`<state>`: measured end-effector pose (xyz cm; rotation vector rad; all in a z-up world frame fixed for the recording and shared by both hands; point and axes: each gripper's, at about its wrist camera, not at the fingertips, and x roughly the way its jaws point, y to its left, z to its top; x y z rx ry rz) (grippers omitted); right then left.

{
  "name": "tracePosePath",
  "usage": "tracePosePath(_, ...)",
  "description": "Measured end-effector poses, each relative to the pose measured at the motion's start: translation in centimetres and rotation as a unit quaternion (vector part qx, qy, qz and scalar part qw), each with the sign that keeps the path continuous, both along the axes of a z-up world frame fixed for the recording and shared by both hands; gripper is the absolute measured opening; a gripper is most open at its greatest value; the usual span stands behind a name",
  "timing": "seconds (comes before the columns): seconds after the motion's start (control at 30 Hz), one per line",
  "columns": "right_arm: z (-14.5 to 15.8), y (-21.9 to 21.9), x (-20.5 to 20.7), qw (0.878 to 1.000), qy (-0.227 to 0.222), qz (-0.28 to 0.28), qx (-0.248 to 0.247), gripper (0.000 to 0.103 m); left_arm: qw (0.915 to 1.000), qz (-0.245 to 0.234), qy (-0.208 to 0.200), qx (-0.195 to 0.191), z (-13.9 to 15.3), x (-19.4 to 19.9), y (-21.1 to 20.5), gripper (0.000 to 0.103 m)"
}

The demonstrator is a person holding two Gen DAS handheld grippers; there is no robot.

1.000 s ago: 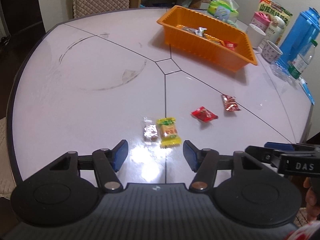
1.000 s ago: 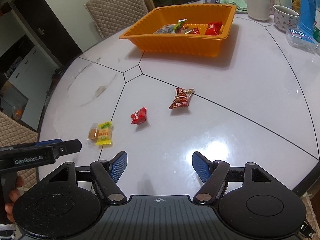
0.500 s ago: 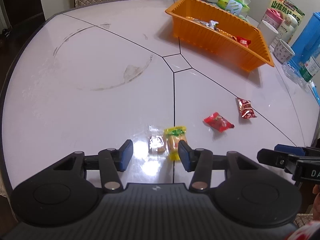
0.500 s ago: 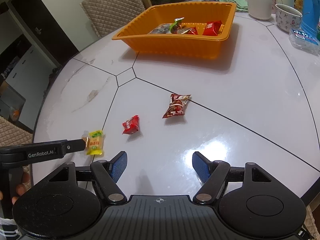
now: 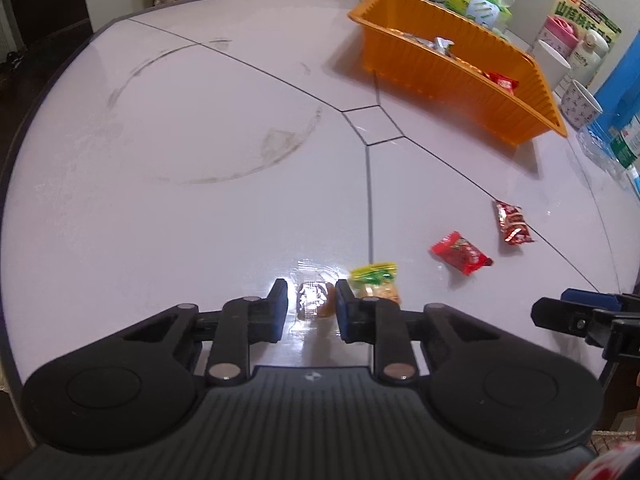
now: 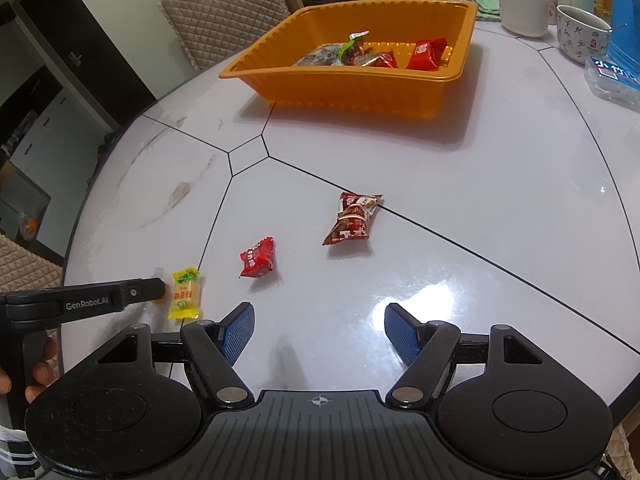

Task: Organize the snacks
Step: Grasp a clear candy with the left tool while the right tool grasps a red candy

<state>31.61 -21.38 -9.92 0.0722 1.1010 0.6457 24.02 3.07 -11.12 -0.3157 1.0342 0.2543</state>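
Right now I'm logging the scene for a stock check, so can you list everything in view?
orange tray: one, far side of table, holds several wrapped snacks
clear-wrapped brown snack: one, between left gripper's fingers
yellow snack packet: one, beside it
red snack packet: one, mid table
dark red snack bag: one, nearer the tray
white cup: one, behind tray
patterned mug: one, beside it
white table: one
left gripper: nearly closed around the clear-wrapped snack
right gripper: open, empty

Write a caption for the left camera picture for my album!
Left claw closing around a clear-wrapped snack, yellow snack beside it.
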Motion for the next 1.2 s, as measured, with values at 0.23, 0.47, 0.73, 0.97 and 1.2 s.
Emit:
tracePosePath(0.23, 0.0, 0.6, 0.2, 1.0, 0.0, 0.004, 0.001, 0.072, 0.9999, 0.013, 0.003, -0.003, 0.1, -0.8, 1.0, 0.022)
tracePosePath(0.47, 0.1, 1.3, 0.1, 1.0, -0.002, 0.014, 0.004, 0.072, 0.9999, 0.004, 0.01, 0.002, -0.4, -0.2, 0.6, 0.022)
tracePosePath(0.73, 0.4, 2.1, 0.0, 0.999, -0.015, 0.03, 0.011, 0.072, 0.9999, 0.012, 0.01, 0.004, -0.4, -0.4, 1.1, 0.017)
tracePosePath(0.97, 0.7, 4.3, 0.0, 0.996, -0.059, 0.068, 0.007, 0.069, 0.9993, 0.037, 0.007, 0.007, 0.3, -1.2, 2.4, 0.017)
tracePosePath(1.2, -0.2, 6.4, 1.0, 0.993, -0.073, 0.09, -0.002, 0.049, 0.9978, 0.065, 0.007, 0.009, 0.8, -2.2, 3.6, 0.017)
